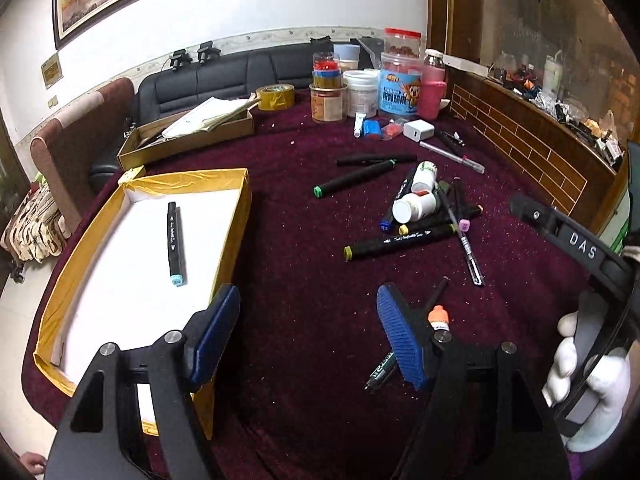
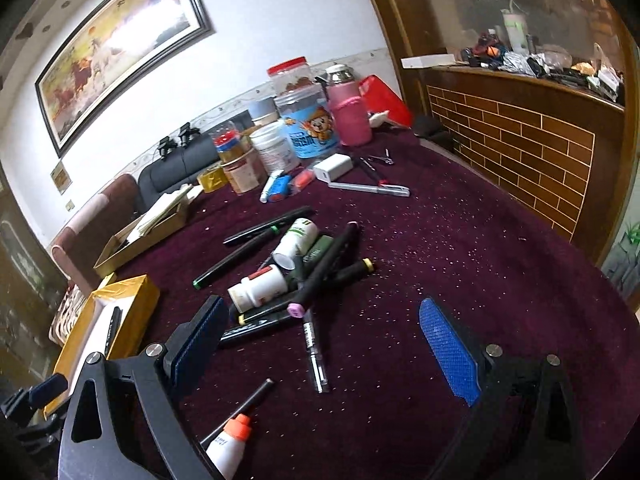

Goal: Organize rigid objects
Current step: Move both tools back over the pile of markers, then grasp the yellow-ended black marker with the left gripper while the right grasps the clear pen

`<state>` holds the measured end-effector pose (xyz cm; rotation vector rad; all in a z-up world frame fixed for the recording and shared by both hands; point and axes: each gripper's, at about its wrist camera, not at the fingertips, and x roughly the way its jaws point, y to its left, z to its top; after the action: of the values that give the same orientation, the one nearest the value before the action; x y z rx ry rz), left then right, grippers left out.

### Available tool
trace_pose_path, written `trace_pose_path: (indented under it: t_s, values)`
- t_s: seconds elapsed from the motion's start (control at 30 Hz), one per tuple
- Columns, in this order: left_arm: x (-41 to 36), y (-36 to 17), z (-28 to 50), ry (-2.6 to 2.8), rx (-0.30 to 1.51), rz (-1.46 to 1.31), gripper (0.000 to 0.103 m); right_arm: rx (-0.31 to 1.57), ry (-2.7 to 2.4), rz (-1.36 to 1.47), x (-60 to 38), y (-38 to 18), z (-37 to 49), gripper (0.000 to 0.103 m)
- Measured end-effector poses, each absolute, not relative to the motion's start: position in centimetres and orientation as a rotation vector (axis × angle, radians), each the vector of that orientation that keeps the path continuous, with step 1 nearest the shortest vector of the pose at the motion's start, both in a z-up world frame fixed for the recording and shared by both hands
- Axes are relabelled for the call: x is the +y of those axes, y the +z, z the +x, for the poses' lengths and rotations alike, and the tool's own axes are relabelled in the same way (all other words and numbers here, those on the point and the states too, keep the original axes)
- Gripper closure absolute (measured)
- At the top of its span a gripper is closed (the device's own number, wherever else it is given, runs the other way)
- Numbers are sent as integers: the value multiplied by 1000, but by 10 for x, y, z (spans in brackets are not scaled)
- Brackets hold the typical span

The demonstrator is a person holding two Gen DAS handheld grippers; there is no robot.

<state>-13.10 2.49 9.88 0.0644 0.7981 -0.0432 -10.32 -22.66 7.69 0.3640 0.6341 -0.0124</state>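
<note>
We hold two grippers over a dark red table [image 1: 304, 240]. The left gripper [image 1: 308, 336] and the right gripper [image 2: 320, 344] both stand with fingers spread, nothing between them. Our landmark is the gold-edged box [image 1: 224, 184], with one black marker [image 1: 175, 240] already inside. To the right of the box lies a pile of markers [image 2: 320, 276] crossed over one another, with two white pill bottles [image 2: 260, 286] resting on top. The markers look light, stiff and smooth, so we would grip one across mid-barrel. The bottles may roll. Nearer us than the pile lie a clear pen [image 2: 314, 354] and an orange-capped glue tube [image 2: 228, 444].
</note>
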Motion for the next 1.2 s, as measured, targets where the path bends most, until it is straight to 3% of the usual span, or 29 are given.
trace_pose_path:
  t_s: [0.5,0.77,1.07,1.1,1.13,1.2]
  values:
    - [31,64,-90,-130,943,7,32,691,-82,341,-249,47,-56,9]
    - [9,51,-44,-219,960,159,32,759,-62,542,-280,19,-48,9]
    - [-56,17,-13,-333,893,430,33,791,-30,531,-274,15,-45,9]
    - [-56,17,-15,-355,918,420,42,789,-29,534,-275,15,-46,9]
    - [-51,19,-17,-387,941,380,65,789,-29,535,-274,15,-45,9]
    - [-47,23,-25,-430,988,328,73,792,-31,532,-274,15,-44,9]
